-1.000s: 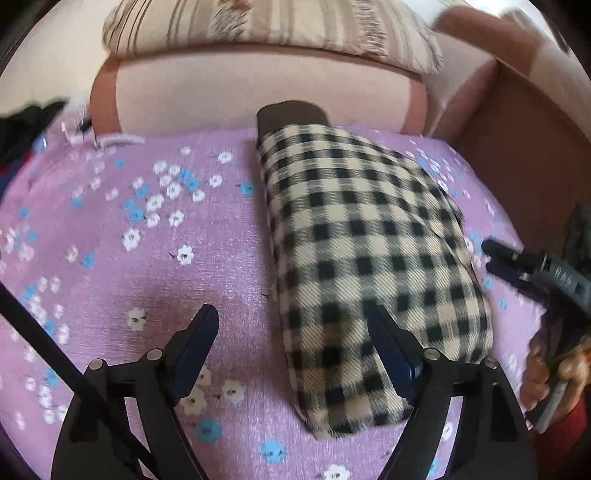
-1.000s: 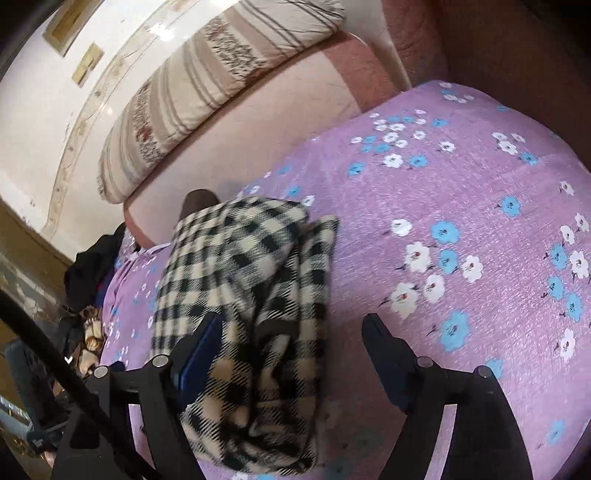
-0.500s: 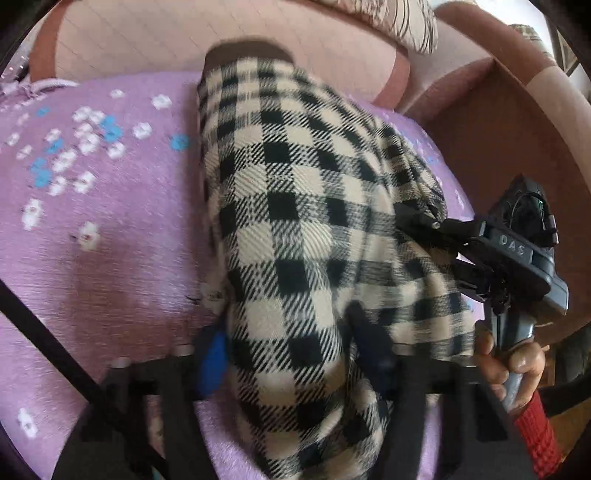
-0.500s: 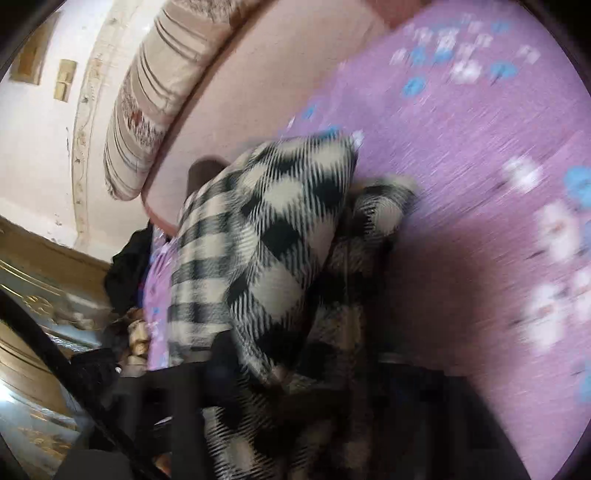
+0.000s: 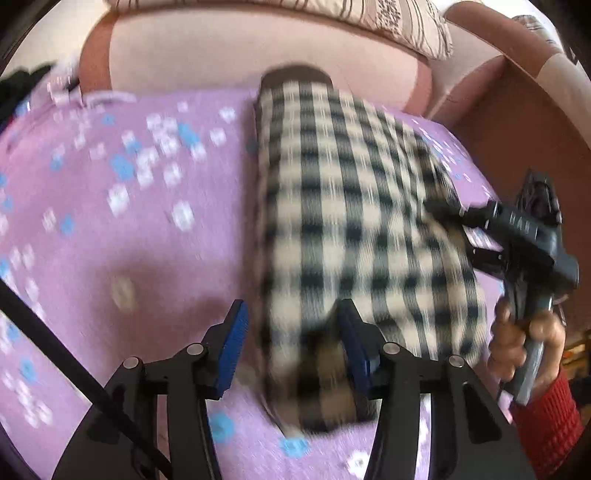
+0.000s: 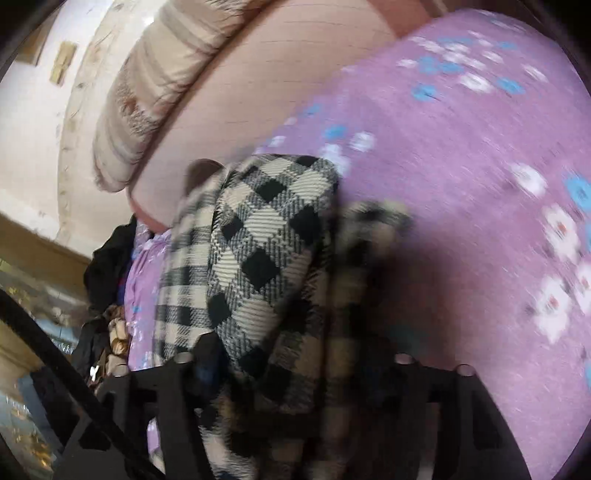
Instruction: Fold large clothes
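Black-and-cream checked woven garment, folded into a long thick bundle, lying lengthwise on the lilac flower-printed bedsheet, far end just below the pink padded headboard and striped cushion. Left gripper at the bundle's near end, blue-padded jaws parted with the near left corner of the cloth between them. Right gripper at the bundle's right side, jaws blurred and buried in cloth; cannot tell how wide.
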`<state>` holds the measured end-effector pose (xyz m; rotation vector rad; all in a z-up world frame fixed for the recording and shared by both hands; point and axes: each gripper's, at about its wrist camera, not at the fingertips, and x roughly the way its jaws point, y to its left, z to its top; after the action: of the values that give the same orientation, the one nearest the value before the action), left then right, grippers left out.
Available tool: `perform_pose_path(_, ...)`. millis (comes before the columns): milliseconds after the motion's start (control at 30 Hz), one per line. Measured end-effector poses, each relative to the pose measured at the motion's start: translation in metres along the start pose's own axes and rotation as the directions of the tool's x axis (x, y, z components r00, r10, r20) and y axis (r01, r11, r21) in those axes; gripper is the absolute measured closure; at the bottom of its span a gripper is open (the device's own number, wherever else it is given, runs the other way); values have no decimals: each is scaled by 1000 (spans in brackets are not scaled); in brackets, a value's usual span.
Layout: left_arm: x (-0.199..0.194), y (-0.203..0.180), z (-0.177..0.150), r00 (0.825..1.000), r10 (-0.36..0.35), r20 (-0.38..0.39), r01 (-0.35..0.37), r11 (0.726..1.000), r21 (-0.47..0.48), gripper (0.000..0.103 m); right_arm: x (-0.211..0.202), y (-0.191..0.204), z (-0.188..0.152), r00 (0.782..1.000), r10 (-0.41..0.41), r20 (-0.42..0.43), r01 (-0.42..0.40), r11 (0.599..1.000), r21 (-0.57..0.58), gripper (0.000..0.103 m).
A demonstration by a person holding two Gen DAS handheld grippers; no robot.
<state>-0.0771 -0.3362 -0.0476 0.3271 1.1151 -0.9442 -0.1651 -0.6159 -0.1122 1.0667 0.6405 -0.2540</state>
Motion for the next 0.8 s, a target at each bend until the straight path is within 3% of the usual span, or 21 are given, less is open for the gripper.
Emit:
perform_pose_path(167, -4, -8, -34, 999, 39, 34, -39, 999, -6, 53, -45, 21, -15, 991, -88, 104, 94, 994, -55, 39)
perform_pose_path(267, -6, -12, -45, 998, 40, 38, -39, 998, -41, 53, -66, 57, -31, 990, -26, 137, 46, 989, -144, 43)
perform_pose_path(400, -20, -14, -59, 998, 51, 39, -49, 998, -46, 53, -57, 89, -58, 996, 72, 46, -59, 970, -238, 46)
perform_pose_path(467, -36, -17, -57, 996, 68, 57, -66, 997, -38, 53, -43, 87, -66, 999, 31, 8, -28, 968, -250, 48)
perform_pose_path(533, -53, -20, -65, 990, 109, 88, -108, 994, -21, 47, -31, 71, -70, 1000, -20, -12, 16, 972, -233, 65)
perform_pose_path(600, -73, -22, -78, 974, 181, 137, -181, 983, -10, 30, -30, 53, -70, 996, -87, -2, 84, 974, -208, 71)
perform_pose_path(733, -96, -23, -89, 933, 288, 217, -296, 955, 4, 21, -43, 34, -68, 973, -224, 49, 229, 956, -184, 63)
perform_pose_path(800, -109, -23, -98, 898, 350, 267, -358, 934, -19, 18, -56, 40, -73, 964, -254, 82, 265, 943, -200, 62)
